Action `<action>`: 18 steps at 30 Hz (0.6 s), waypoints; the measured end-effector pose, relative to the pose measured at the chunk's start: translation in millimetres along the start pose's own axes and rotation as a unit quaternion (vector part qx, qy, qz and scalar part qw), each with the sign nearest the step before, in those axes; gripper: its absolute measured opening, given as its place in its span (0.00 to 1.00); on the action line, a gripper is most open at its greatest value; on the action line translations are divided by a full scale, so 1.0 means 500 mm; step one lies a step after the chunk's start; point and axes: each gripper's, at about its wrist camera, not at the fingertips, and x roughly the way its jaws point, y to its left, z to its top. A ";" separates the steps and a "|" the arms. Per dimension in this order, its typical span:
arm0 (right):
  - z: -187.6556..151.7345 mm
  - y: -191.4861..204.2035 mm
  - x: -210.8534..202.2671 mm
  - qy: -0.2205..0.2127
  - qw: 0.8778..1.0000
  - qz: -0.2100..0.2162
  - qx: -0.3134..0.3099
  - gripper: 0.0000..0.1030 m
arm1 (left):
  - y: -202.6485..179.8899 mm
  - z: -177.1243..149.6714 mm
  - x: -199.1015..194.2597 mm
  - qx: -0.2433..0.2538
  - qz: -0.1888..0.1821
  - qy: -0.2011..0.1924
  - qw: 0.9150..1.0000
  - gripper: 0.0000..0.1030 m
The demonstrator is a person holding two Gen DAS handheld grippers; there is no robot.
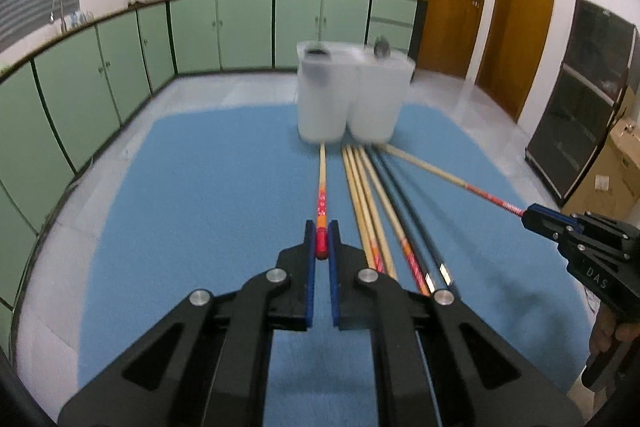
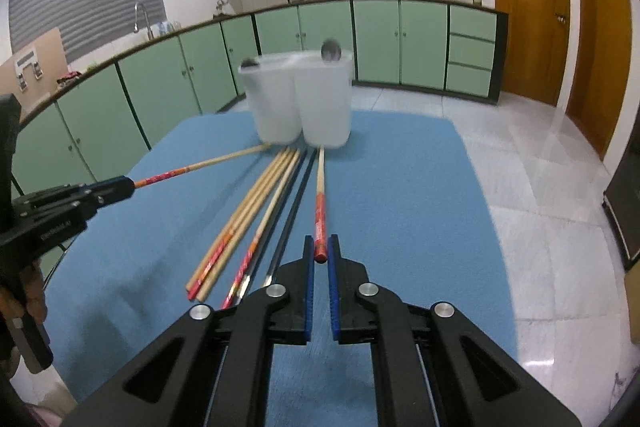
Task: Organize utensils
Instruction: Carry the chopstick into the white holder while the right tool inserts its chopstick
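A: Step in hand?

B: Pick-up of one chopstick per side. Left hand-held gripper [image 1: 322, 237] clenched on the red lacquered butt of a slim pale wooden chopstick with orange-red patterned end [image 1: 322, 199]; right hand-held gripper [image 2: 321, 249] likewise clenched on a second, matching red-ended wooden chopstick [image 2: 319, 203]. Both tips pointing straight ahead, close to the base of the translucent white plastic two-compartment utensil holder [image 1: 352, 95].

A: Remaining stock?

B: Loose bundle of round pale wooden and glossy black chopsticks [image 1: 380, 211] between the two hand-held grippers, flat on the nubbly blue mat [image 1: 200, 195] covering the tabletop.

A: Next move, by estimate?

B: Lifting each stick, tipping it upright, lowering it tip-first into a compartment. Likely slippery at the lacquered ends; thin, rigid, prone to pivoting in the grip. Dark spoon bowls [image 2: 331, 51] already at the holder's rim.
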 end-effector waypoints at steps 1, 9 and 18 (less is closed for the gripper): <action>0.009 0.000 -0.009 -0.007 1.000 -0.001 -0.002 0.06 | 0.000 0.008 -0.009 0.000 0.000 -0.008 1.000 0.05; 0.082 -0.017 -0.065 -0.054 0.998 0.010 0.004 0.06 | -0.006 0.085 -0.065 0.002 -0.008 -0.066 0.998 0.05; 0.170 -0.039 -0.103 -0.085 0.996 0.039 0.011 0.06 | -0.018 0.140 -0.073 0.003 -0.025 -0.084 0.996 0.05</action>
